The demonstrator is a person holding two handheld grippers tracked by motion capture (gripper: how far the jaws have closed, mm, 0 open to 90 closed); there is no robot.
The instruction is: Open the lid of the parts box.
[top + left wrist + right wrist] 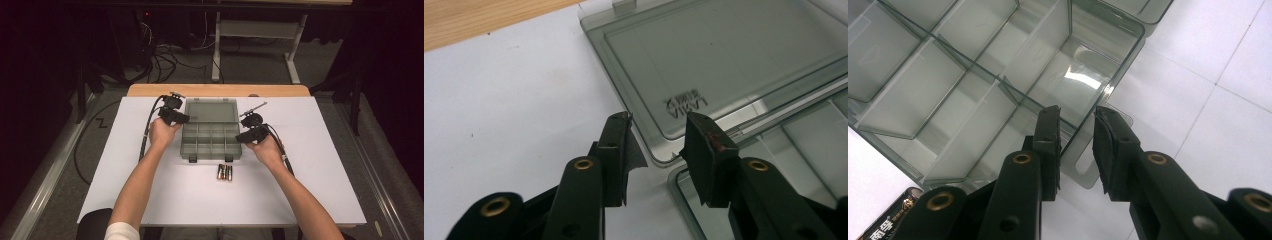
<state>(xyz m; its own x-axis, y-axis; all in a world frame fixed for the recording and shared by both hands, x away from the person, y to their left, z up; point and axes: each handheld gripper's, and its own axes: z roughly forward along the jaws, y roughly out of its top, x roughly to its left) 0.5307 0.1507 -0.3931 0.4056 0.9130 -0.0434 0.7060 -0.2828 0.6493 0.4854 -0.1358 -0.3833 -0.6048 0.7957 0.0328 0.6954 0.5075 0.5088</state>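
- box [210, 141] of see-through grey plastic sits in the middle of the high view, on the white table [150, 200]. it has many small rooms inside.
- its lid [211, 110] is swung open and lies flat on the table, just above the box in the frame.
- left gripper [184, 119] is at the upper left of the box, held by the left hand [163, 133]. its tips are right by the place where lid and box meet.
- in the left gripper view the two black jaws stand apart, with a corner of the lid [724, 60] showing in the gap. they are not squeezing anything. i cannot tell if they touch the lid.
- right gripper [241, 138] is at the right side of the box, held by the right hand [267, 150].
- in the right gripper view its jaws stand apart too, one on each side of the box [973, 85] wall at a corner. they are loose, with a gap next to the wall.
- batteries [224, 172] lie side by side on the table just under the box in the high view, close but not touching it.
- one battery [890, 217] peeks in at the lower left of the right gripper view.
- a wooden edge [218, 90] shows at the far side of the table.
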